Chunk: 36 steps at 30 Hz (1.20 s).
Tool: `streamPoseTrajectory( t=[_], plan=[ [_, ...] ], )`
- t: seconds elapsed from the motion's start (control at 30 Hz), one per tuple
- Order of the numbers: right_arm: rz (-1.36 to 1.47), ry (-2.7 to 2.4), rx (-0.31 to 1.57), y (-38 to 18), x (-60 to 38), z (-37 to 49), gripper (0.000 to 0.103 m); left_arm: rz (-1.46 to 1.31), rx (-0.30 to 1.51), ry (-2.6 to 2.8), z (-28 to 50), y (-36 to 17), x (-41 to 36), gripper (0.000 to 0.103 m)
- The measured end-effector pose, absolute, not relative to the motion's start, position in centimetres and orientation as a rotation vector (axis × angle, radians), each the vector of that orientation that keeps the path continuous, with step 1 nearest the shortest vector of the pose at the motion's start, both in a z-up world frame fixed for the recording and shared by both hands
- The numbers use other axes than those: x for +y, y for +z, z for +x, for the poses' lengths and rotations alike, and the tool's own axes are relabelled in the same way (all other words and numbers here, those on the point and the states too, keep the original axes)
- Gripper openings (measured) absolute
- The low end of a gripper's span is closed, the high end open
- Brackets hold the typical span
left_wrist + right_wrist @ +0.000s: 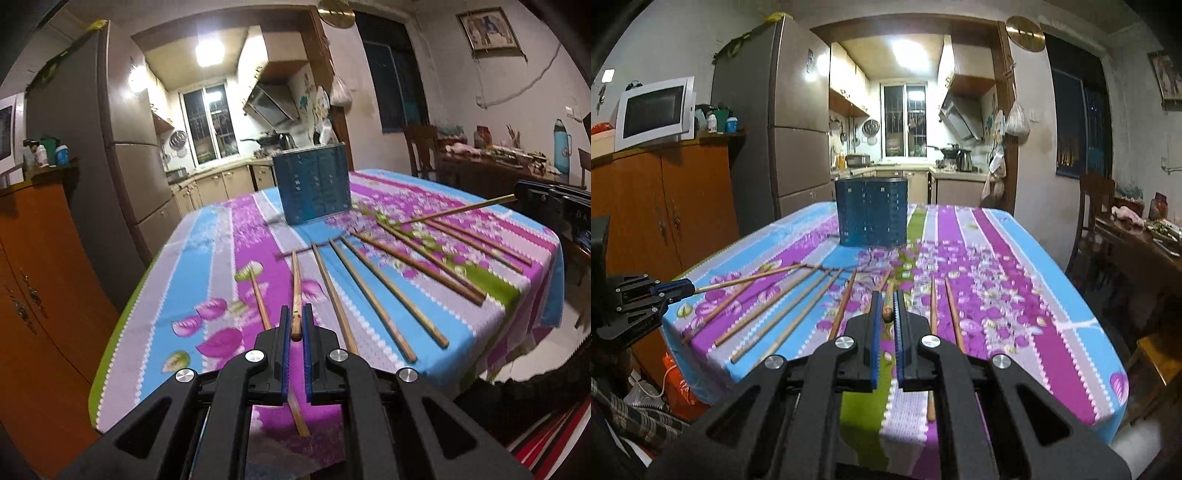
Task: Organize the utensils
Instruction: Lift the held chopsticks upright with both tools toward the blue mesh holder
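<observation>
A blue perforated utensil holder (314, 184) (871, 212) stands upright at the far end of the flowered tablecloth (207, 236) (1015, 258). Several wooden chopsticks (380, 288) (775, 314) lie fanned out on the cloth in front of it. My left gripper (295, 314) is shut on one chopstick (295, 284), lifted off the cloth and pointing toward the holder. My right gripper (886, 304) is shut on another chopstick (889, 290). Each gripper also shows in the other's view: the right gripper (519, 194) at the right edge, the left gripper (689, 287) at the left edge, each with its stick.
A grey fridge (122, 155) (790, 122) and an orange cabinet (44, 266) (683, 206) stand left of the table. A wooden chair (1097, 206) and a cluttered side table (498, 162) are on the right. The kitchen lies behind the holder.
</observation>
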State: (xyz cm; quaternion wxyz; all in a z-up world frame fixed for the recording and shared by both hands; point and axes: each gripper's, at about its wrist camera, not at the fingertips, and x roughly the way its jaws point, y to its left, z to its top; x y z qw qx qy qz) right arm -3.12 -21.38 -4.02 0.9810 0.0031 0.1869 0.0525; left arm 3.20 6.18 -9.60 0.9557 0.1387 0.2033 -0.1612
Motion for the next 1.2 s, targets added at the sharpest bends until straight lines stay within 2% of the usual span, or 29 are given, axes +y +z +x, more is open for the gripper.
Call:
streamPoseTrajectory(
  t=[0.5,1.2],
  plan=[
    [-0.05,0.091,0.238,0.2,-22.2,-1.4,0.005,0.289,0.224,-0.313,4.9,-4.1,5.5,0.007],
    [-0.084,0.159,0.183,4.7,-23.9,5.1,0.005,0.187,0.195,-0.369,12.9,3.5,5.2,0.007]
  ],
)
